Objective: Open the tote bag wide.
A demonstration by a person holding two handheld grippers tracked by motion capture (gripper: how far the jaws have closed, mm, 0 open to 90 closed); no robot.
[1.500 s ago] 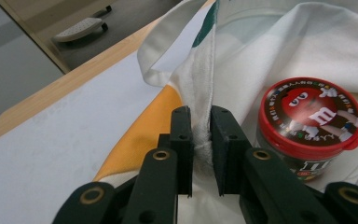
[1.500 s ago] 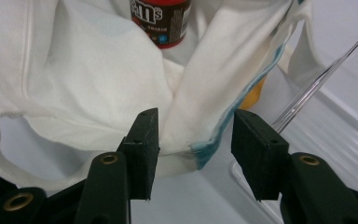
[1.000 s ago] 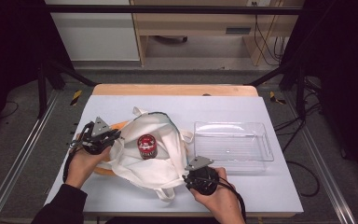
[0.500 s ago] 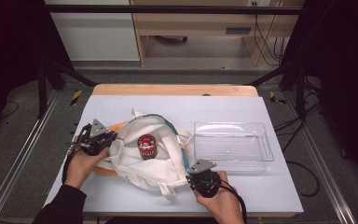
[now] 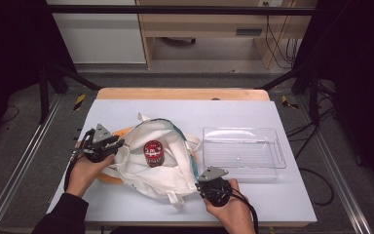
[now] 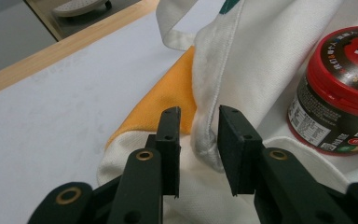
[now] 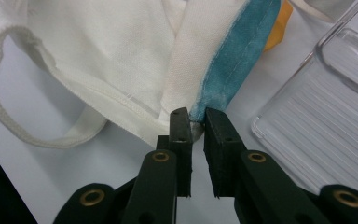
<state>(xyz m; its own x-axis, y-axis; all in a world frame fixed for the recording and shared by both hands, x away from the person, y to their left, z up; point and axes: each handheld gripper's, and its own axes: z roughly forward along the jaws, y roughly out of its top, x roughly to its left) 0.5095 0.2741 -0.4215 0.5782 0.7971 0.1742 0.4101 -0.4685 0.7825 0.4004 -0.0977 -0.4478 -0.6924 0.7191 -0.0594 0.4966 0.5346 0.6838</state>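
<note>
A white cloth bag (image 5: 139, 173) with teal and orange trim lies flat on the table. A red-lidded can (image 5: 153, 152) rests on its middle. My left gripper (image 5: 117, 144) sits at the bag's left edge. In the left gripper view the bag's thick hem (image 6: 205, 135) stands pinched between the jaws of this gripper (image 6: 199, 112), with the can (image 6: 340, 93) close by on the right. My right gripper (image 5: 205, 175) is at the bag's near right corner. There this gripper (image 7: 196, 112) is shut on the teal-edged corner (image 7: 233, 74).
A clear plastic tray (image 5: 243, 130) stands empty to the right of the bag, close to the right gripper; its rim (image 7: 317, 51) shows in the right gripper view. The white tabletop (image 5: 126, 105) is bare behind the bag and ends at a wooden strip.
Both grippers have stayed nearly in place at the bag's edges. The cloth between them has shifted slightly, and the can has not moved.
</note>
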